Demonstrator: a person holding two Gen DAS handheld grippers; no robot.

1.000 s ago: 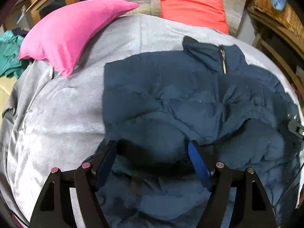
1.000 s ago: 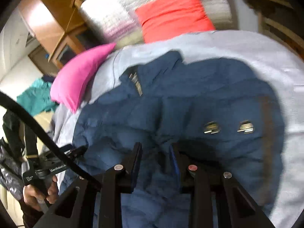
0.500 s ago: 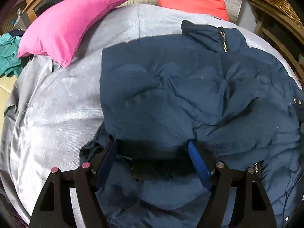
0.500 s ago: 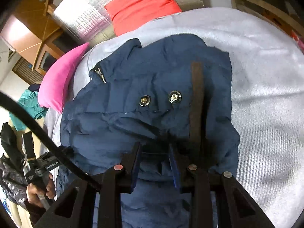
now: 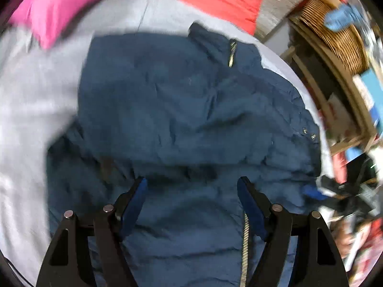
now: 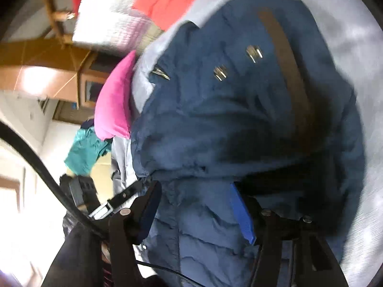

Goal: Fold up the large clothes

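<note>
Matt quilted cloth jacket (image 5: pixel 191 119)

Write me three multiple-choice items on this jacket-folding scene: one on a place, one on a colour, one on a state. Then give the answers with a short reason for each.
1. Where does the pink pillow lie relative to the jacket in the left wrist view?
A. beyond its upper left
B. on top of it
C. under the right claw

2. What colour is the jacket?
A. green
B. navy blue
C. red

3. How does the left claw stand?
A. shut on the collar
C. shut on the pillow
B. open, above the jacket

Answers: 1 A, the pillow lies on the grey bedcover past the jacket's upper left edge. 2 B, the padded fabric is dark blue in both views. 3 B, its blue pads stand wide apart with nothing between them; the right claw is open as well.
</note>
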